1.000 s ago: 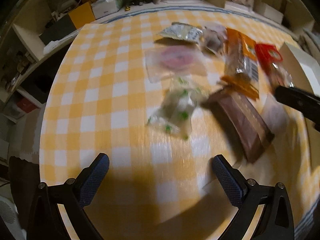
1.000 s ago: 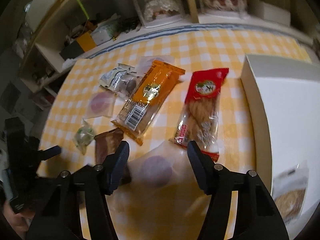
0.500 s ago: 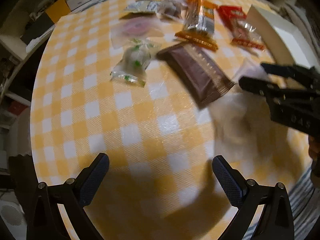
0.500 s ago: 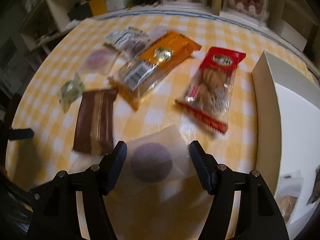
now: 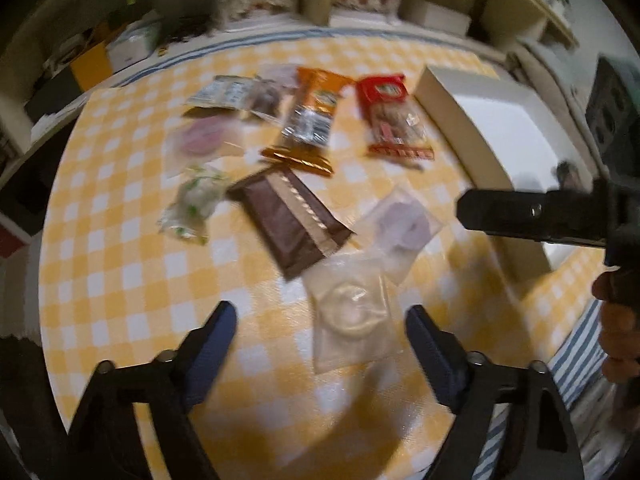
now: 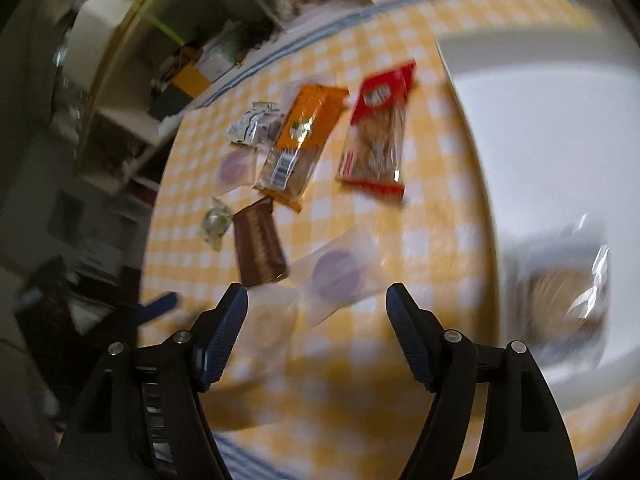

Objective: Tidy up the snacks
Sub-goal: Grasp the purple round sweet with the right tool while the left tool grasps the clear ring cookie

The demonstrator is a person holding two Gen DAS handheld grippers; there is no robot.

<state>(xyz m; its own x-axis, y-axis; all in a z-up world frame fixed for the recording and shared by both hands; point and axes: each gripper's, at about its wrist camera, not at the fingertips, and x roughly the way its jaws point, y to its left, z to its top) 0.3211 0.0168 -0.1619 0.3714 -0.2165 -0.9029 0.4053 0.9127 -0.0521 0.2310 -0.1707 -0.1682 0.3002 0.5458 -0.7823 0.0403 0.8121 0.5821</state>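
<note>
While both claws gape empty, our left gripper point(image 5: 320, 334) hovers over a clear packet point(image 5: 352, 316). Our right gripper point(image 6: 316, 316) sits near the purple-filled packet point(image 6: 336, 274), left of the white box point(image 6: 532, 128).

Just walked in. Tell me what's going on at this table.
A person is sorting packaged snacks with a handheld gripper in each hand. Both the left gripper and right gripper are open and holding nothing. Several packets lie loose on the yellow checked tablecloth, including a brown bar, an orange pack and a red pack. One snack already sits in the white box.
</note>
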